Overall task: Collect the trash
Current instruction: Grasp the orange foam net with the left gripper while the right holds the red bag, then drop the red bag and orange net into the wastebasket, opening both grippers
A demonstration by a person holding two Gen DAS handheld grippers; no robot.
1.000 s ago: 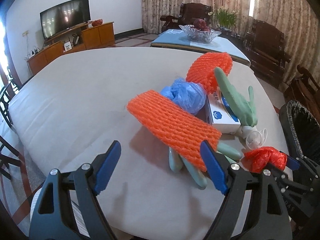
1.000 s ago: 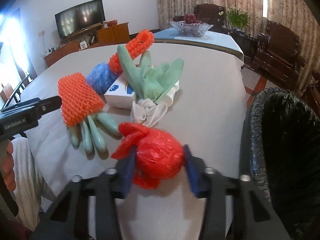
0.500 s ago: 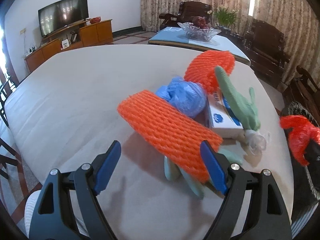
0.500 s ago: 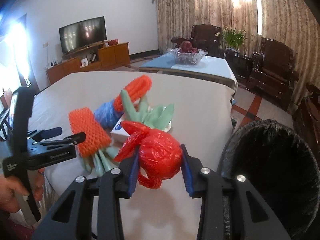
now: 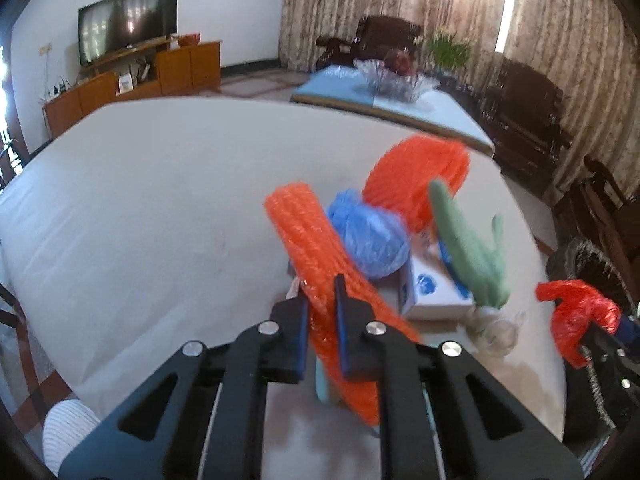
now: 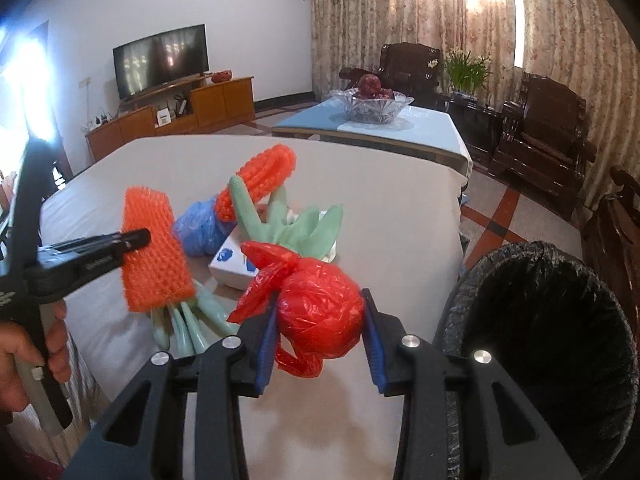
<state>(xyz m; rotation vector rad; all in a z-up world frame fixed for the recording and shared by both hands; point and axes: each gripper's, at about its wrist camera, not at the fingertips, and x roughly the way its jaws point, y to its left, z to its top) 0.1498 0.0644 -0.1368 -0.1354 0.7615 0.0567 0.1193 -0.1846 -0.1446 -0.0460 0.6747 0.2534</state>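
1. Left gripper [image 5: 322, 314] clenched on orange foam net [image 5: 316, 264], near table [image 5: 140, 208] edge.
2. Right gripper [image 6: 318, 344] grasping red bag [image 6: 316, 312], raised above table.
3. Bin [image 6: 540, 320] at right, beside table.

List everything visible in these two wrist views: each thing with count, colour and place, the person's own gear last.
Foam fruit net: 2, orange; one clamped in the left gripper, the other propped on the pile.
Crumpled bag: 1, red; held in the right gripper.
Bag wad: 1, blue; in the pile.
Rubber gloves: green, count unclear; one on the box, one under the near net.
Box: 1, white with blue print; mid-pile.
Bin: 1, black liner; beside the table's right edge.
Table: 1, white cloth.
Fruit bowl: 1, glass; on the far table.
TV: 1, on the wall.
Left gripper: shut.
Right gripper: shut.
Hand: 1, holding the left handle.
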